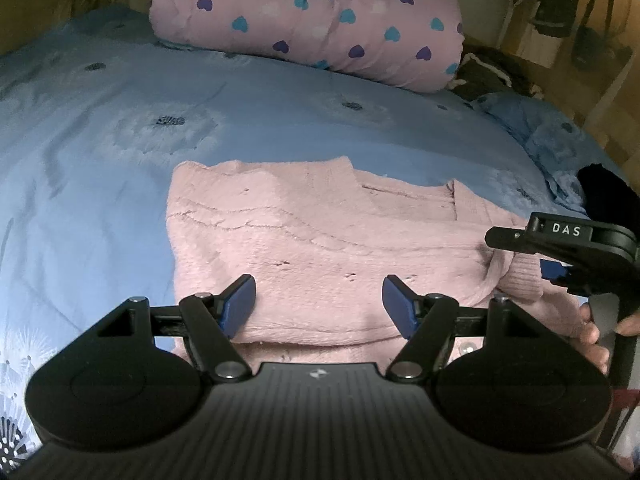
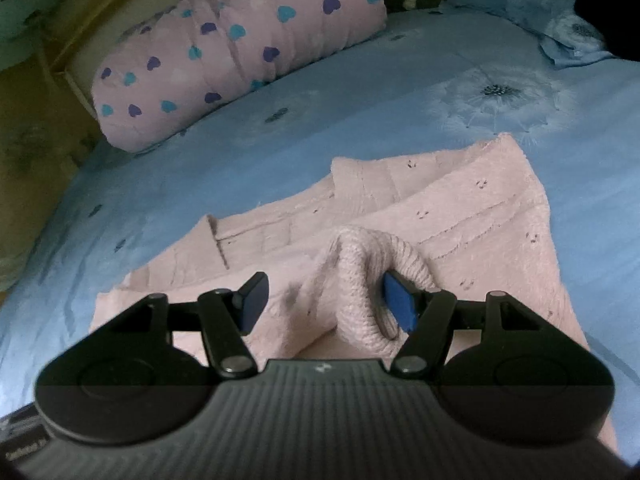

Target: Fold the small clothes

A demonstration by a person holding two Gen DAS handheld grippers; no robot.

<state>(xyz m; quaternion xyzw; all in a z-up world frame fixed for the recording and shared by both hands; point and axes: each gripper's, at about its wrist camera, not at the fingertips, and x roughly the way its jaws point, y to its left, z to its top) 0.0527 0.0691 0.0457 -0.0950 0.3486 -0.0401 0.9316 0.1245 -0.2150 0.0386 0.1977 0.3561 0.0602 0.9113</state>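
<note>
Blue dandelion-print bedspread (image 1: 100,152) is the work surface, with a heart-print pink pillow (image 1: 312,20) at the far edge. Left gripper (image 1: 319,306) hovers open and empty over the pink knit sweater's (image 1: 320,240) near hem; right gripper (image 2: 324,302) is open too, its ribbed cuff (image 2: 360,280) bunched against the right pad, not pinched. Sweater lies partly folded mid-bed, long axis left-right, neckline far; judging by that, sleeve tuck and final fold remain.

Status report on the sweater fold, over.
Left gripper open, empty, over pink sweater. Right gripper open, ribbed cuff bunched between its fingers, not clamped. Sweater partly folded on blue bedspread. Nothing in the way.
</note>
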